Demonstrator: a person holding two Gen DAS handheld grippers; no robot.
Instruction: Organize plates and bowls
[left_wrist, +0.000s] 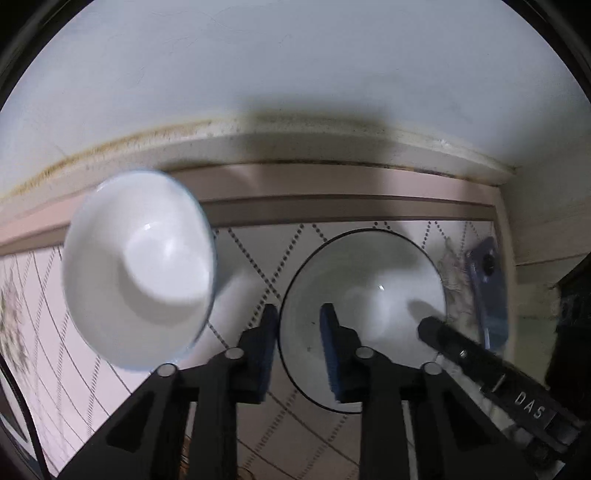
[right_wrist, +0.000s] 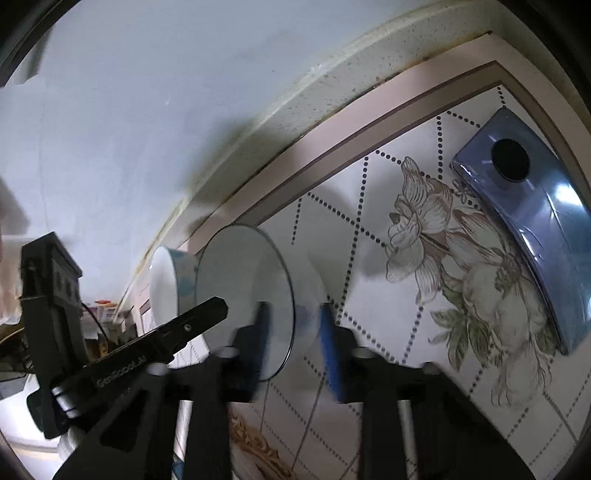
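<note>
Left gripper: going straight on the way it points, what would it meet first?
The black-rimmed bowl: its rim already sits between the fingers of the left gripper. Beyond that, probably the tablecloth.

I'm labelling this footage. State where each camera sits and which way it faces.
Left wrist: on the left gripper, facing steeply down at the black-rimmed bowl and white bowl; own fingers astride the rim.
Right wrist: on the right gripper, facing obliquely down across the cloth toward the phone; own fingers show.
Shared: both bowls, phone, each other's gripper.
</note>
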